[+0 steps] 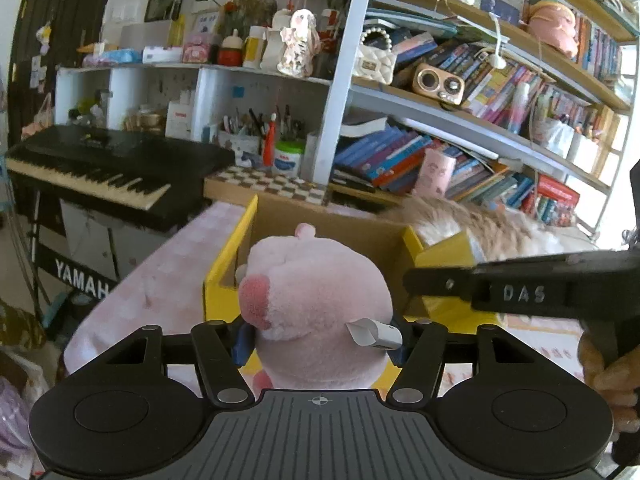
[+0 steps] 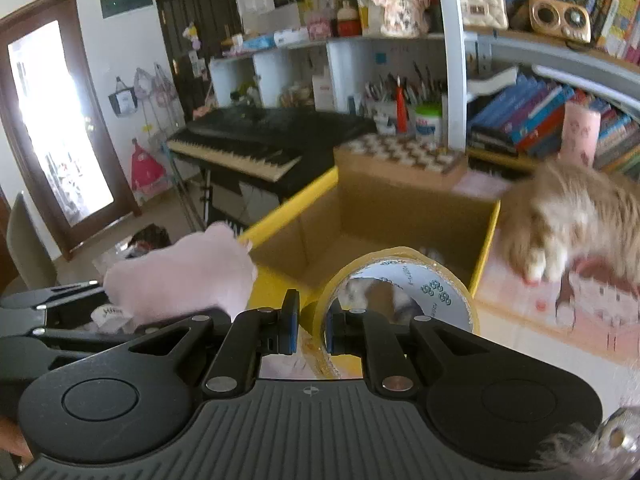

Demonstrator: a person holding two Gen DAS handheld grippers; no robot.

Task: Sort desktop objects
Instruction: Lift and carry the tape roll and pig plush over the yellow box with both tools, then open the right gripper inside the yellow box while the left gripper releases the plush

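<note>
My left gripper (image 1: 320,338) is shut on a pink plush toy (image 1: 316,292) with a white tag, held in front of an open yellow cardboard box (image 1: 228,264). In the right wrist view the plush (image 2: 180,276) hangs at the box's left wall (image 2: 292,208). My right gripper (image 2: 311,328) is shut on the rim of a clear tape roll (image 2: 400,284), held just before the box's near edge. The right gripper's body (image 1: 520,292) shows at the right of the left wrist view.
A furry cat (image 2: 572,224) stands right of the box, one paw on the pink tablecloth (image 2: 560,312). A Yamaha keyboard (image 1: 100,172) stands at left. A checkered box (image 1: 272,184), pen cups and bookshelves (image 1: 480,120) fill the back.
</note>
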